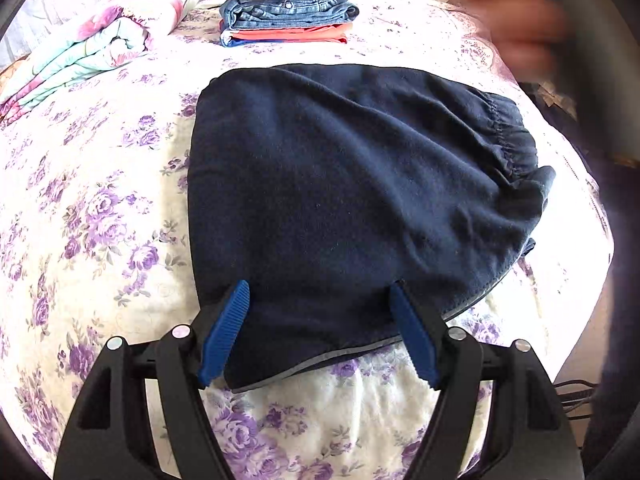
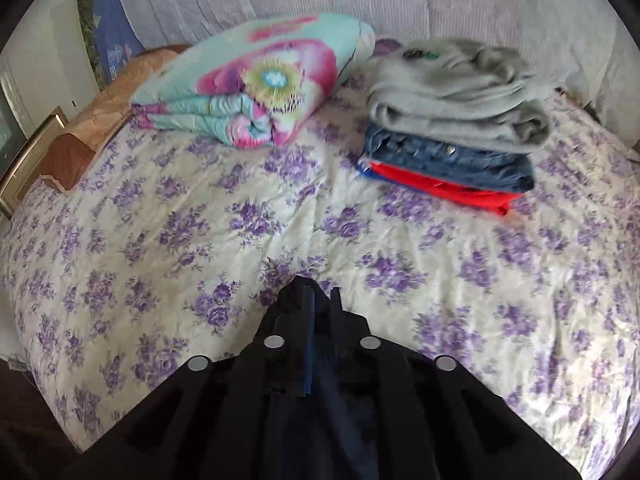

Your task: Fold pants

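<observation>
I find the folded navy fleece pants [image 1: 344,208] flat on the floral bed [image 1: 100,220], left gripper [image 1: 320,312] spread astride the near hem, right gripper [image 2: 316,300] pressed together—I'd close low, lifting evenly.

One navy pants [image 1: 352,208] on one bed [image 1: 100,216]. One folded quilt [image 2: 256,92]. One stack [image 2: 452,128] of, I think, three or four garments: grey, denim, red, maybe blue underneath. Two grippers: left [image 1: 320,336], right [image 2: 312,312]. One blurry hand [image 1: 516,20].
</observation>
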A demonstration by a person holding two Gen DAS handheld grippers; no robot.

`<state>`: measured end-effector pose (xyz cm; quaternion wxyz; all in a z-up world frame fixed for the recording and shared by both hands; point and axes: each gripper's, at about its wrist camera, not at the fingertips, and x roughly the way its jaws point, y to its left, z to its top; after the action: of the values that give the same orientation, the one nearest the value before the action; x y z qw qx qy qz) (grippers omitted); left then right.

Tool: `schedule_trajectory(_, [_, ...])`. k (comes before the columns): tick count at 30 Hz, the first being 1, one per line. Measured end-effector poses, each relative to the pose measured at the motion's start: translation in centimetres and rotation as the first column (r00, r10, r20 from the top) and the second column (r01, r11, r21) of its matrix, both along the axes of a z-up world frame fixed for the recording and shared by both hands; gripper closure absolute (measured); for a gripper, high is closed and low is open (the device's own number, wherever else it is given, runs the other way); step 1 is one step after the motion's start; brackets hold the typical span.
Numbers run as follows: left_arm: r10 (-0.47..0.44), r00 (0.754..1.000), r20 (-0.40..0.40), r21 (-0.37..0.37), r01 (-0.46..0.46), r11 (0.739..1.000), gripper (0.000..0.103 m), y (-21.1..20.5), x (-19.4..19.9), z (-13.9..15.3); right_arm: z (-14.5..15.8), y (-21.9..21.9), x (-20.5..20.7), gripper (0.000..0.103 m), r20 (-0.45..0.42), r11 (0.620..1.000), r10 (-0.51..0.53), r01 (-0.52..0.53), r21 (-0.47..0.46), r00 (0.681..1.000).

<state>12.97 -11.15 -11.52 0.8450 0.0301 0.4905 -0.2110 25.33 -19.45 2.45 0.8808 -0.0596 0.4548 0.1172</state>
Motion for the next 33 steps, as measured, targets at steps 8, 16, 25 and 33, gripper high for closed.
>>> schedule_trajectory(8, [0.001,1.000,-0.012,-0.057,-0.002,0.998,0.034,1.0,-0.3,1.0,-2.1,-10.0,-12.9,0.046,-0.021,0.980,-0.193,0.194,0.051,0.981])
schedule_trajectory(16, [0.180,0.983,0.040,-0.160,-0.171,0.972,0.033,8.5,-1.1,7.4,-11.7,-16.4,-15.6,0.030,-0.178,0.889,-0.396,0.425,0.170,0.901])
schedule_trajectory(25, [0.204,0.960,-0.191,-0.242,-0.248,0.938,0.033,9.4,1.9,3.1,-13.4,-17.7,-16.4,0.024,-0.220,0.837,-0.377,0.432,0.335,0.900])
schedule_trajectory(33, [0.120,0.918,-0.378,-0.280,-0.237,0.930,0.033,6.7,4.1,-3.0,-13.5,-18.5,-16.5,0.024,-0.226,0.822,-0.370,0.431,0.372,0.901])
